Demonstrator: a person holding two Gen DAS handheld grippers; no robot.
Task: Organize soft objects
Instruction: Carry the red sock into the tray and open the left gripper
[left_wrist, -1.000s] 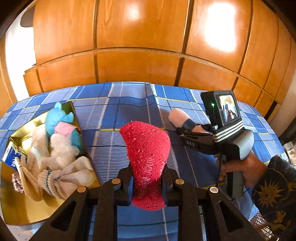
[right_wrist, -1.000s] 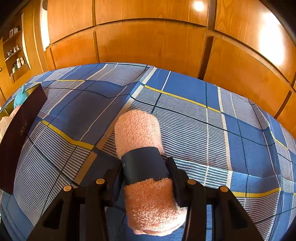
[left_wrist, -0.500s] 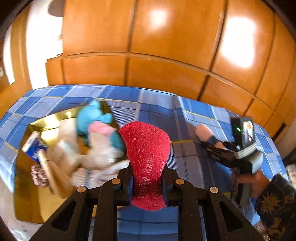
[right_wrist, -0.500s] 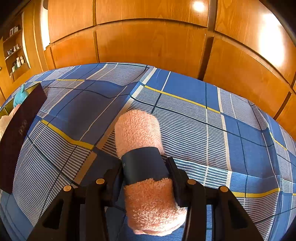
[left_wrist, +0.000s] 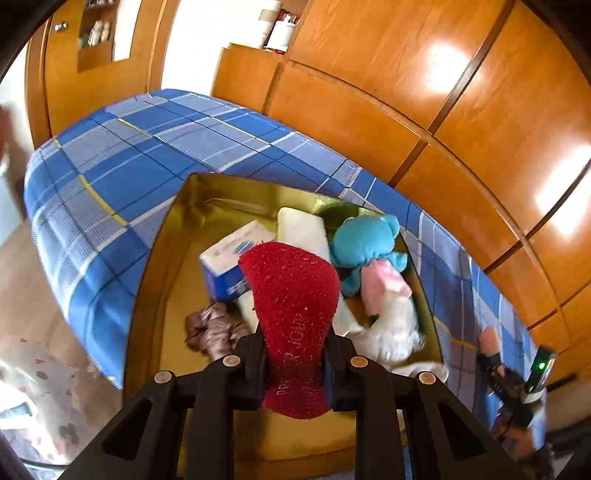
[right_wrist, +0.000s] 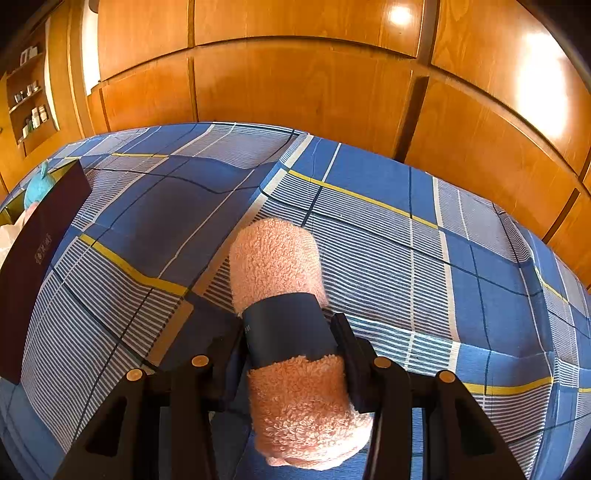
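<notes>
My left gripper (left_wrist: 295, 354) is shut on a red fuzzy sock (left_wrist: 293, 295) and holds it above the gold box (left_wrist: 162, 258). The box holds a blue plush toy (left_wrist: 364, 242), a pink and white plush (left_wrist: 388, 306), a white pad (left_wrist: 301, 229), a blue and white carton (left_wrist: 231, 258) and a brownish cloth (left_wrist: 212, 328). My right gripper (right_wrist: 288, 332) is shut on a rolled peach towel (right_wrist: 275, 254) with a dark band, low over the blue plaid bed. It also shows at the far right of the left wrist view (left_wrist: 491, 354).
The blue plaid bedspread (right_wrist: 406, 258) covers the bed. Wooden wardrobe panels (right_wrist: 295, 81) stand behind it. The dark outer wall of the box (right_wrist: 33, 266) stands at the left of the right wrist view. The bed's edge and a patterned floor (left_wrist: 40, 369) lie left of the box.
My left gripper has swung left with the red sock, from over the open bedspread to over the gold box. The right gripper and towel have stayed still.
</notes>
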